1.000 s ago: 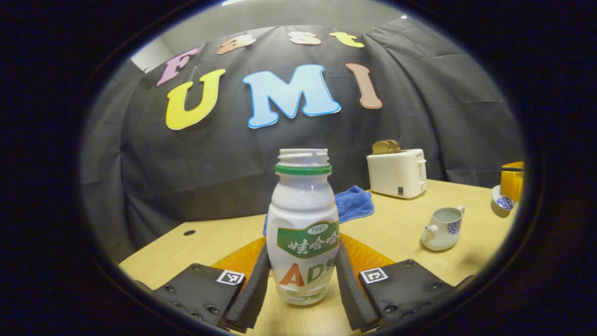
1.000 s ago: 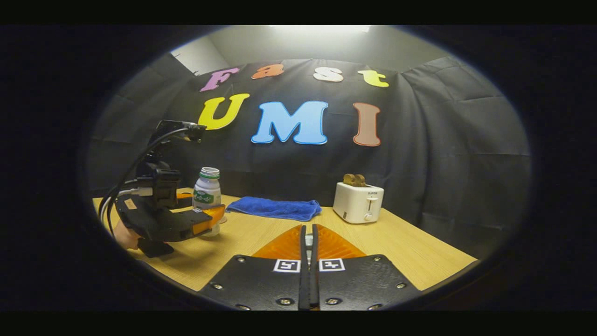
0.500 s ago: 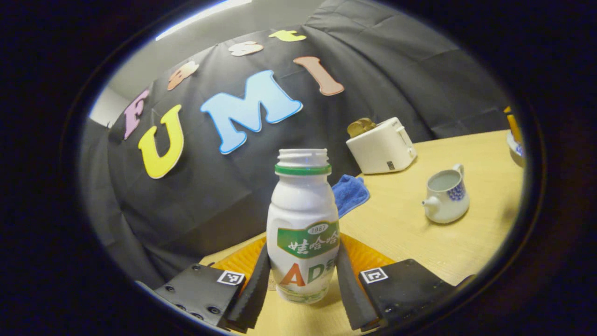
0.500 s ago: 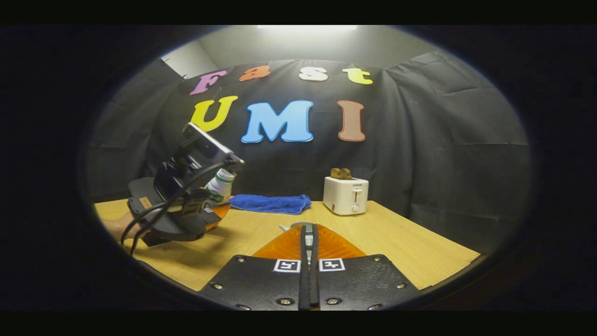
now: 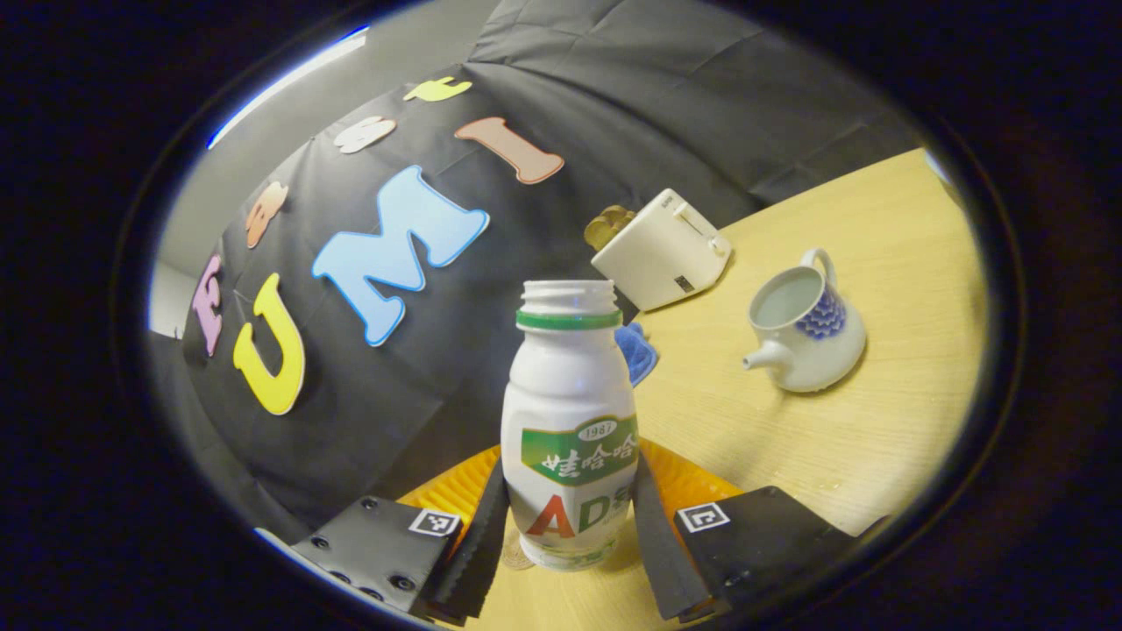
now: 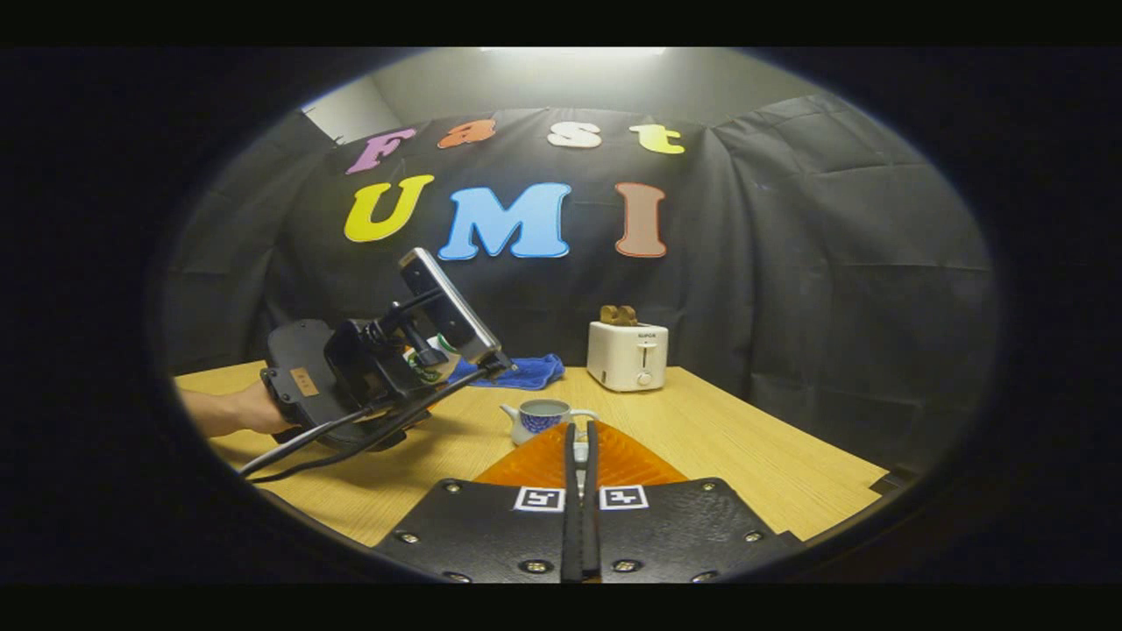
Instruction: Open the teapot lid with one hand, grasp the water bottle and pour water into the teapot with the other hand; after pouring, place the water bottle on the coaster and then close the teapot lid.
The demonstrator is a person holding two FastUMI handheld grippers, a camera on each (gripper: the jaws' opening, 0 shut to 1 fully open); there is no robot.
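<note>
My left gripper (image 5: 568, 548) clamps the open water bottle (image 5: 570, 421), tilted in the air; the lidless teapot (image 5: 805, 324) stands at two o'clock. I judge the bottle mouth should reach over the opening before tipping further. My right gripper (image 6: 578, 491) is pressed shut on something small, perhaps the lid. Wooden table (image 5: 877, 438), toaster (image 5: 657, 250) behind

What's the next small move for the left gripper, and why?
Probably carry the bottle on toward the teapot until its mouth is above the opening, then tilt further. The left gripper is shut on the uncapped bottle, the teapot has no lid on, and it sits off to the side across the table, not under the bottle.
</note>
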